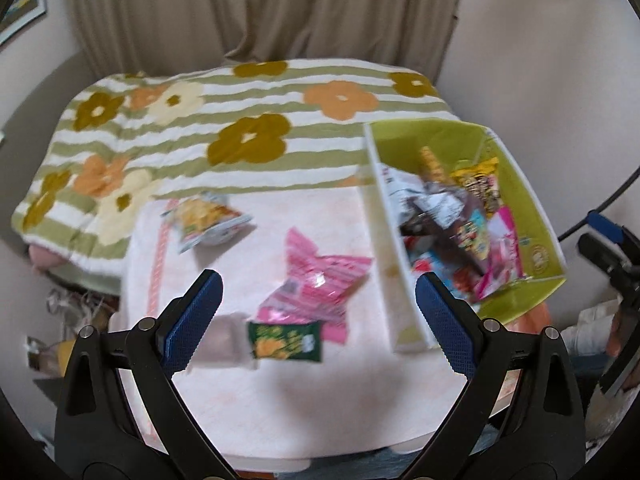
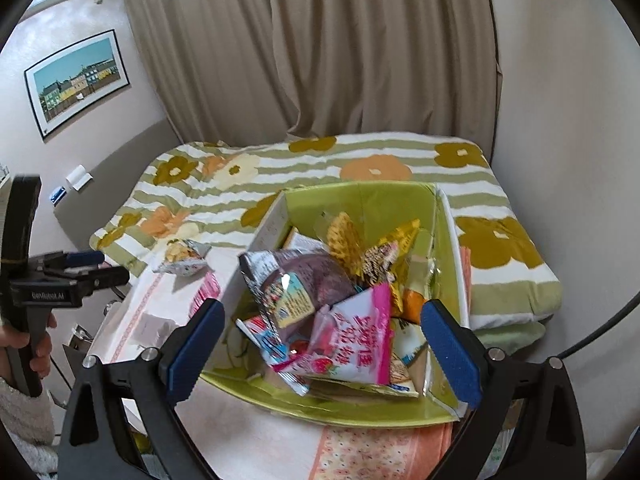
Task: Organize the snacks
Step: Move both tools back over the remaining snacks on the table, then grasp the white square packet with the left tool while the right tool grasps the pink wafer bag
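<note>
The green box (image 2: pixel 360 204) is already piled high with packets, so more may slide out, while three snacks, pink (image 1: pixel 316 280), chip (image 1: pixel 208 216) and green (image 1: pixel 285 340), wait on the table (image 1: pixel 280 400) below both grippers (image 1: pixel 318 312) (image 2: pixel 324 340), spread and empty.

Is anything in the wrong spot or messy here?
Yes. Three snacks lie outside the green cardboard box: a pink star-shaped packet, a small dark green packet and a pale chip bag, scattered on the white cloth. The box's snacks are heaped unevenly.
</note>
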Demonstrator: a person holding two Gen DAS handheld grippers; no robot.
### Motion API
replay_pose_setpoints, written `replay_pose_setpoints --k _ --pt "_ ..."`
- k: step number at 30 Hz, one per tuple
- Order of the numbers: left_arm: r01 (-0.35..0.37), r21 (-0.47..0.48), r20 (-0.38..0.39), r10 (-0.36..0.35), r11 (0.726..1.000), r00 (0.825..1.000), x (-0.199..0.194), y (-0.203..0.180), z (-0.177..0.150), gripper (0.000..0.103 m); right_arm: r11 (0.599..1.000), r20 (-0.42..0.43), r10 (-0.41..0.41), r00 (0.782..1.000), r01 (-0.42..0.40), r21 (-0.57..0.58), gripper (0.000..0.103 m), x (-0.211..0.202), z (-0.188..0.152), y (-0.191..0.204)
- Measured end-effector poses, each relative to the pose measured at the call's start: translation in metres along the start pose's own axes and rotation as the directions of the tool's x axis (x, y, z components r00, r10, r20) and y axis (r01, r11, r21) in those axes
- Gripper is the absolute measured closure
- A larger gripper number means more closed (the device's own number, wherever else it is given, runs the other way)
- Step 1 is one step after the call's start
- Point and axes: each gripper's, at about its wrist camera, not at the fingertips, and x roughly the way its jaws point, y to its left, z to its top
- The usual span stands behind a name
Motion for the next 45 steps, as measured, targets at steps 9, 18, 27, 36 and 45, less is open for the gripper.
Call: replay_pose_setpoints --k 9,18,27,36,45 --pt "-0.029 -0.028 -0.014 0.029 0.999 0.999 -0.009 0.060 -0.029 0.006 0.998 -0.003 0.051 0.999 -0.051 -0.041 0.005 0.008 0.009 0.051" --pt "0.043 0.041 -0.076 -0.039 0.998 0.996 0.012 0.125 -0.039 0.006 1.000 -0.031 0.018 0.999 -0.018 -0.012 0.005 0.037 0.002 0.125" --pt "0.177 0.242 -0.185 -0.134 0.954 0.974 0.049 0.160 -0.048 0.006 0.995 -0.095 -0.058 0.994 0.065 0.075 0.005 0.078 -0.006 0.189" --pt "0.367 0.475 -0.348 -0.213 0.800 0.913 0.102 0.159 -0.062 0.006 0.955 -0.167 -0.176 0.970 0.210 0.209 0.005 0.115 -0.024 0.219" --pt "0.487 0.590 -0.468 -0.218 0.644 0.856 0.146 0.136 -0.084 0.006 0.878 -0.256 -0.281 0.925 0.356 0.321 0.005 0.139 -0.053 0.215"
